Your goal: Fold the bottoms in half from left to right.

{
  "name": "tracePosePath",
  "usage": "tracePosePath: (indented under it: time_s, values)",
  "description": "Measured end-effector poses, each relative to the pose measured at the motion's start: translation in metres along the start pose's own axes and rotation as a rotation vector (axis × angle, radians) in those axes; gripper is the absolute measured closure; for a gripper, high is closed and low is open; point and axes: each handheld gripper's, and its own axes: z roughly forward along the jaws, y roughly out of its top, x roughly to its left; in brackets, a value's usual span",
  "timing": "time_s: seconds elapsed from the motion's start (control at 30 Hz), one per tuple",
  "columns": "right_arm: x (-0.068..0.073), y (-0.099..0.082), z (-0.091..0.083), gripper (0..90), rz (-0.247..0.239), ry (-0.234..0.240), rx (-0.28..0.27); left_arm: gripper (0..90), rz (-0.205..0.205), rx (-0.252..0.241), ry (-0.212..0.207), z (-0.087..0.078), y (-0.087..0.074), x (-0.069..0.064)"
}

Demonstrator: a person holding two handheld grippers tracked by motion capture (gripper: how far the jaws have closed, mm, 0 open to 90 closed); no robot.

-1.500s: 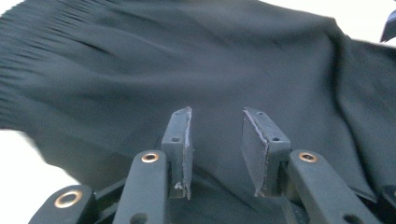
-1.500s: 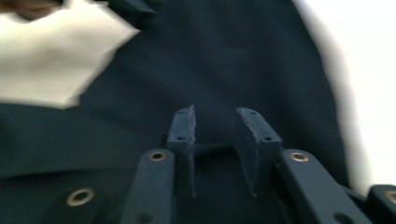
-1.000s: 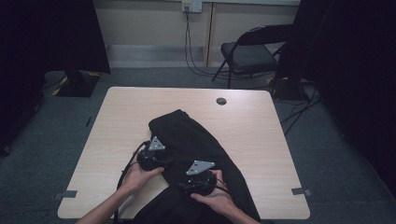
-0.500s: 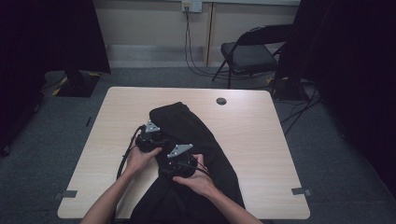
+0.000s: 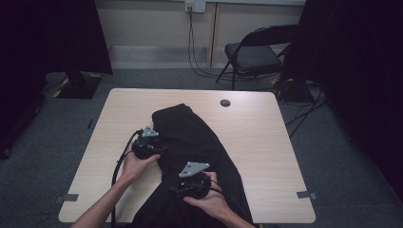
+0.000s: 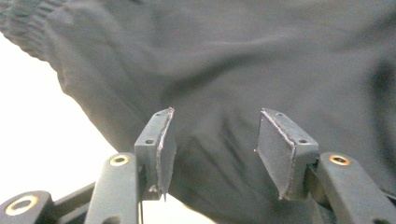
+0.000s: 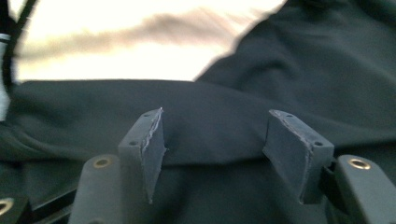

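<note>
Two grippers work on a pale wooden counter (image 5: 266, 142) where a black garment (image 5: 199, 137) lies across the middle and hangs over the near edge. The left gripper (image 6: 212, 140) and the right gripper (image 7: 229, 149) both have their fingers wide apart, holding nothing, over the cloth. Behind the counter stand a folding chair (image 5: 254, 54) and dark curtains (image 5: 47, 38) on grey carpet (image 5: 351, 161).

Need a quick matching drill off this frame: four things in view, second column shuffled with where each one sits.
Things:
1. black garment
2. left gripper
3. folding chair
4. small dark disc

Places:
A. on the floor beyond the table
B. on bare tabletop near the far edge
C. at the garment's left edge
D. spread down the table's middle

Pairs: 1-D, 2-C, 3-A, 4-B
</note>
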Motion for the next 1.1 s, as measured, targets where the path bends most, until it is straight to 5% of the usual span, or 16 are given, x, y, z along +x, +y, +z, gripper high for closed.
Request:
tracePosePath:
  time_s: [0.07, 0.2, 0.23, 0.3, 0.37, 0.43, 0.57, 0.8, 1.0, 1.1]
  values:
    - [-0.004, -0.004, -0.001, 37.4, 0.015, -0.001, 0.001, 46.7, 0.02, -0.014, -0.049, -0.011, -0.005, -0.009]
    - [-0.005, -0.008, 0.005, 38.4, 0.009, -0.018, 0.011, 45.9, 0.056, 0.004, -0.058, -0.015, -0.015, -0.017]
    - [-0.003, -0.01, 0.014, 42.6, -0.024, -0.051, 0.051, 45.7, 0.074, 0.031, -0.064, -0.011, -0.02, -0.02]
    - [-0.003, -0.012, 0.015, 46.6, -0.028, -0.058, 0.031, 45.6, 0.076, 0.051, -0.063, -0.006, -0.022, -0.021]
    - [-0.004, -0.012, 0.013, 64.3, -0.025, -0.069, 0.033, 48.5, 0.095, 0.057, -0.03, -0.003, -0.024, -0.023]
    - [-0.006, -0.013, 0.011, 80.8, -0.021, -0.071, 0.026, 49.1, 0.069, 0.062, -0.022, 0.002, -0.027, -0.023]
    - [-0.002, -0.015, 0.001, 89.1, -0.051, -0.088, -0.011, 49.4, 0.063, 0.066, -0.006, 0.002, -0.026, -0.02]
    - [-0.008, -0.013, -0.054, 89.5, -0.014, -0.1, -0.082, 50.1, 0.052, 0.07, 0.005, 0.004, -0.023, -0.015]
    - [-0.027, -0.047, -0.113, 89.6, 0.066, -0.183, -0.079, 50.1, 0.028, 0.064, 0.025, 0.009, -0.02, -0.009]
    - [-0.036, -0.067, -0.14, 89.9, 0.126, -0.23, -0.081, 50.3, 0.059, 0.061, 0.076, 0.013, -0.015, -0.01]
